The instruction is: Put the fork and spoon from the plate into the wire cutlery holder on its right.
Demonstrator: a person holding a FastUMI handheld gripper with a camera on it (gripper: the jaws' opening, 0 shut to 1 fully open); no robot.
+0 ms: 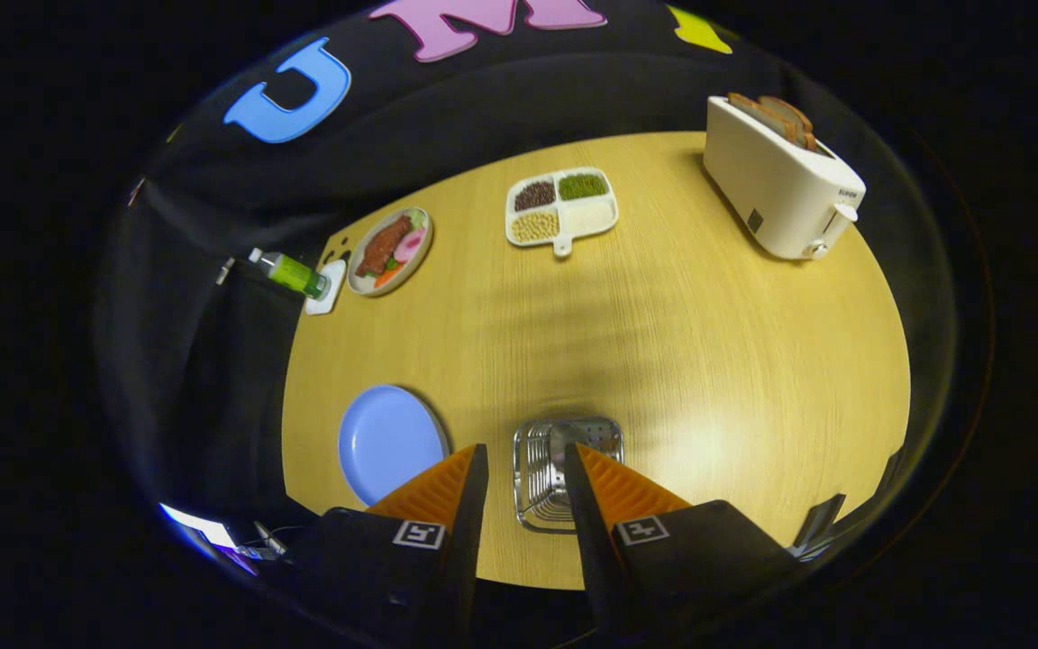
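Note:
A round blue plate [390, 442] lies on the wooden table [708, 361] just left of my fingers, and its face is bare. To its right stands the shiny wire cutlery holder [541, 478], seen from straight above. My gripper [525, 448] hangs over the holder's left half, open, with nothing pressed between the fingers. The right finger [609, 487] hides part of the holder. Metal glints inside the holder, but I cannot make out a fork or spoon among the wires.
Beyond the fingers, a white divided dish [562, 207] holds beans and grains. A plate of food [388, 251] and a green bottle [289, 270] sit at the far left. A white toaster [780, 180] with bread stands at the far right.

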